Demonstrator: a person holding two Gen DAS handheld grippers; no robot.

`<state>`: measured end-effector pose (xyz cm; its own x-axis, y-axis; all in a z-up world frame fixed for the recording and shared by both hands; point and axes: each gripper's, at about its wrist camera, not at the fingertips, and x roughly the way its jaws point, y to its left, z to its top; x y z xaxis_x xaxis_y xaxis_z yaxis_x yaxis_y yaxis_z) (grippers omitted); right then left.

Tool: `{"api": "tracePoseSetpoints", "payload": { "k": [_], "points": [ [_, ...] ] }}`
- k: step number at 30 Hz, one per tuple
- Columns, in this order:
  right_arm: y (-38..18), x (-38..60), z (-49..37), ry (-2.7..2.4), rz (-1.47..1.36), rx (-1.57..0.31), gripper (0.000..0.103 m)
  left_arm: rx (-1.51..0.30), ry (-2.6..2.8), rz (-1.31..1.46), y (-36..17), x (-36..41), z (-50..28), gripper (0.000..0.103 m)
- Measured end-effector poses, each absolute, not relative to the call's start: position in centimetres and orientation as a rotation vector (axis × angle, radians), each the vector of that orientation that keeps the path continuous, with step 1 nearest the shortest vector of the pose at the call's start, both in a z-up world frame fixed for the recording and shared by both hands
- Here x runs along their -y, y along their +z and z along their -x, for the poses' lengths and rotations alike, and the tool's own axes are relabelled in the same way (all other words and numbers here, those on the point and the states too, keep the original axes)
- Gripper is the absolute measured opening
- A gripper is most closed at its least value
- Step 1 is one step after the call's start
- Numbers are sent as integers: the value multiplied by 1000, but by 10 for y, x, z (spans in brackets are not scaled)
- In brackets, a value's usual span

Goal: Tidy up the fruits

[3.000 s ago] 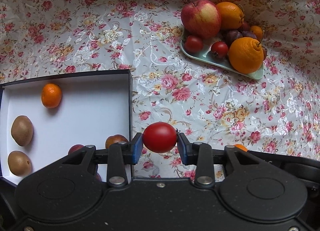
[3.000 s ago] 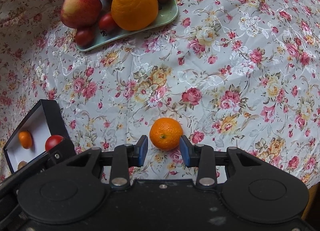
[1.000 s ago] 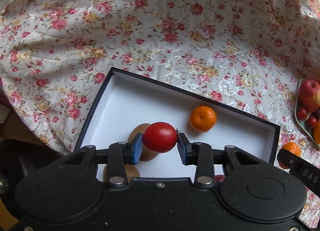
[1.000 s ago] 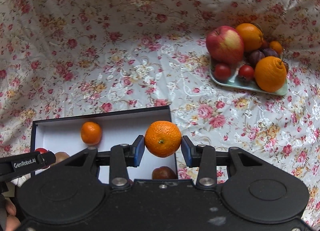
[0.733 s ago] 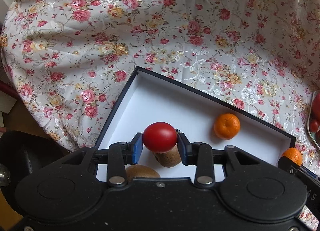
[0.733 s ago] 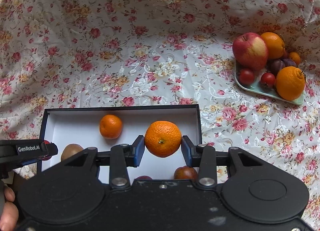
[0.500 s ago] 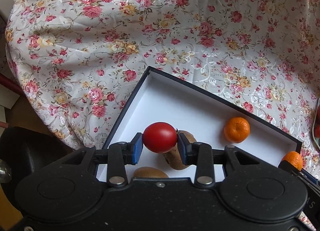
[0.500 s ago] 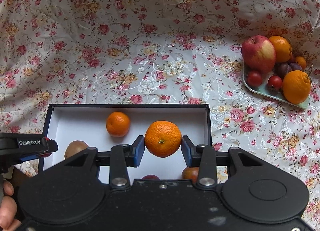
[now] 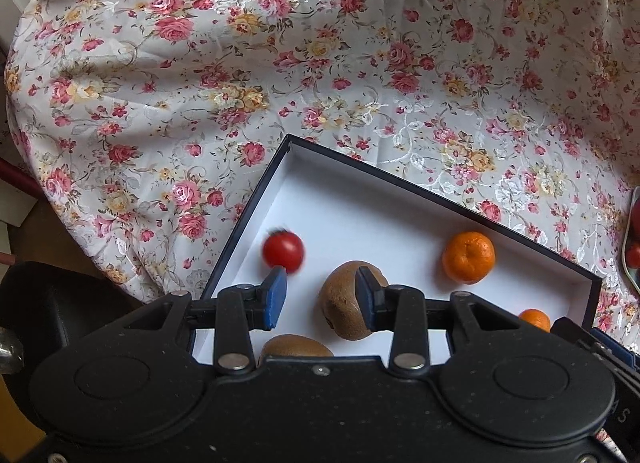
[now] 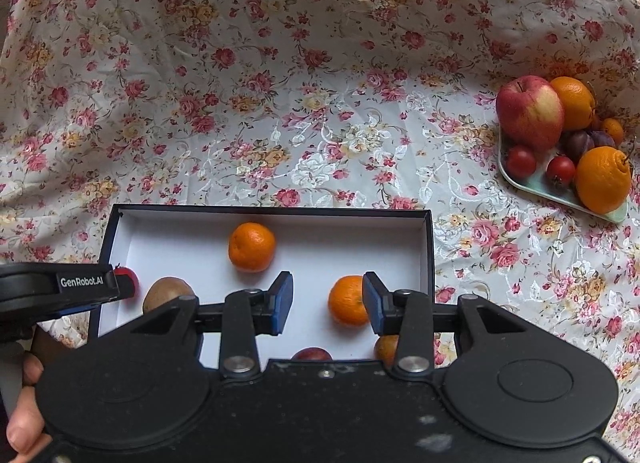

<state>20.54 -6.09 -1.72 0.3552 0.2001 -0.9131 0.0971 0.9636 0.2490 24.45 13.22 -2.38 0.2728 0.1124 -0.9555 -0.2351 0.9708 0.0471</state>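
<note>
My left gripper (image 9: pixel 320 299) is open above the white box (image 9: pixel 360 199). The red tomato (image 9: pixel 282 250) is free of it, blurred, just beyond the left finger inside the box. Two brown kiwis (image 9: pixel 346 303) lie below the fingers, and a mandarin (image 9: pixel 468 257) rests by the far wall. My right gripper (image 10: pixel 327 301) is open too, over the same box (image 10: pixel 272 211). A mandarin (image 10: pixel 347 306) sits loose against its right finger, apart from the left one. Another mandarin (image 10: pixel 251 247), a kiwi (image 10: pixel 166 293) and the tomato (image 10: pixel 130 281) also show in the box.
A pale green plate (image 10: pixel 540 187) at the right holds an apple (image 10: pixel 529 113), oranges, tomatoes and plums. Flowered cloth (image 10: pixel 320 123) covers the table and rises behind. A hand (image 10: pixel 20 415) holds the left gripper's handle at lower left. The table edge drops off at left (image 9: pixel 24 199).
Both grippers opened over the box. The left one let go of the tomato, now dropping to the left; the right one let go of its mandarin, now lower in the box.
</note>
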Motion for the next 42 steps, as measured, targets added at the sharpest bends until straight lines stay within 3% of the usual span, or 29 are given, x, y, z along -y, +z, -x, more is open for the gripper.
{"api": "tracePoseSetpoints", "payload": {
  "k": [17,42],
  "points": [
    [-15,68,-194,73,-246,-1252,42,-1295,172,13,-27,-109,-231,46],
    [9,78,-74,35,-231,-1200,42,-1160,121,-95,10,-104,-106,46]
  ]
}}
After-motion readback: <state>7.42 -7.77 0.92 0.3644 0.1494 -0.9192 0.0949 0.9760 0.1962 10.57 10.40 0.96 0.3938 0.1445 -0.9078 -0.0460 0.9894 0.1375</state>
